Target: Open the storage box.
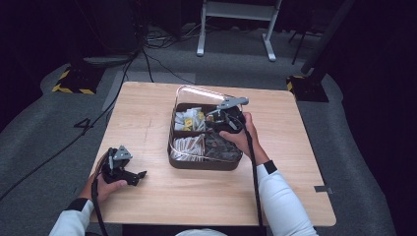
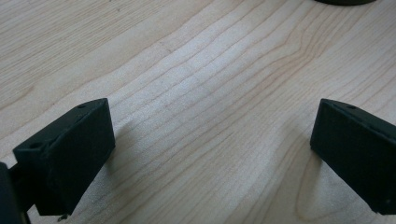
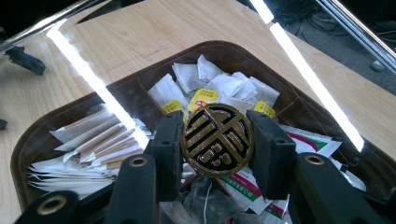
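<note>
Your wooden table [image 1: 162,105] stands on grey carpet in a dark room. Your right gripper [image 3: 217,140] pinches the round gold-and-black knob [image 3: 217,139] of the clear lid [image 1: 196,92], holding that lid over the brown compartment box [image 1: 204,163]; tea bags [image 3: 219,86] lie just beyond its jaws. Your left gripper [image 2: 212,140] rests on bare wood, well apart from the box, with jaws spread wide and nothing between them.
</note>
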A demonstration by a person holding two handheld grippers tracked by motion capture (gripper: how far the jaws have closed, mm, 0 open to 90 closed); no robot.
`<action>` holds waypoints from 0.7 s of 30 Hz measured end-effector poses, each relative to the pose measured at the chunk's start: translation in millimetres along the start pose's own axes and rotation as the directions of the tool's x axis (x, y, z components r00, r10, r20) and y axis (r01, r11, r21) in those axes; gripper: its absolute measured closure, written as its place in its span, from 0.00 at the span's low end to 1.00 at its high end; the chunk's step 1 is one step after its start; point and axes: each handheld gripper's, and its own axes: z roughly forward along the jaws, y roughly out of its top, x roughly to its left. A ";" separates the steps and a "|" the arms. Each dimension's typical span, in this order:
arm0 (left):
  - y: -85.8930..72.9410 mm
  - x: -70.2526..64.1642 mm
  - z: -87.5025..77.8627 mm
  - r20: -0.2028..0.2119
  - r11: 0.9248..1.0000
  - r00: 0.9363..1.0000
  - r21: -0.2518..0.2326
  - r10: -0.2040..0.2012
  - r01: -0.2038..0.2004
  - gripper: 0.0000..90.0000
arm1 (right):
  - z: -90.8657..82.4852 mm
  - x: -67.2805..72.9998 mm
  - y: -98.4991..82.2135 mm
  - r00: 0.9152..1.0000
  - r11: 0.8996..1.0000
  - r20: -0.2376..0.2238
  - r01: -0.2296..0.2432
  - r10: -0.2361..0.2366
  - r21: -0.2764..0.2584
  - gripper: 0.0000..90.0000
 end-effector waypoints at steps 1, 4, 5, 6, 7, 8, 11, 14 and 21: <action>0.0 0.0 0.0 0.000 1.000 1.000 0.000 0.000 0.000 0.00 | -0.7 -0.2 0.2 1.000 1.000 0.002 0.000 0.000 -0.001 0.66; 0.1 0.0 0.1 0.000 1.000 1.000 0.000 0.000 0.000 0.00 | -3.7 -0.7 1.1 1.000 1.000 -0.002 0.002 -0.002 0.001 0.66; 0.1 0.1 0.1 -0.001 1.000 1.000 -0.001 0.001 -0.001 0.00 | -4.7 -0.8 1.2 1.000 1.000 -0.001 0.003 -0.003 0.002 0.66; 0.1 0.1 0.1 -0.001 1.000 1.000 -0.001 0.001 -0.001 0.00 | -5.4 -1.1 1.1 1.000 1.000 -0.002 0.002 -0.002 0.004 0.66; 0.0 -0.1 0.0 0.000 1.000 1.000 0.001 -0.002 0.002 0.00 | -5.5 -1.2 0.8 1.000 1.000 0.002 0.005 -0.005 0.014 0.66; 0.1 0.1 0.1 0.000 1.000 1.000 -0.001 0.001 -0.001 0.00 | -5.6 -1.3 -0.2 1.000 1.000 0.004 0.006 -0.006 0.017 0.66; 0.0 -0.1 0.0 0.000 1.000 1.000 0.001 -0.002 0.002 0.00 | -6.3 -2.3 -2.1 1.000 1.000 0.004 0.006 -0.006 0.028 0.66; 0.1 0.1 0.1 0.000 1.000 1.000 -0.001 0.001 -0.001 0.00 | -10.5 -4.2 -6.2 1.000 0.999 0.008 0.004 -0.004 0.033 0.66; 0.1 0.1 0.1 -0.001 1.000 1.000 -0.001 0.001 -0.001 0.00 | -20.1 -7.8 -14.6 1.000 0.999 0.027 0.009 -0.010 0.047 0.66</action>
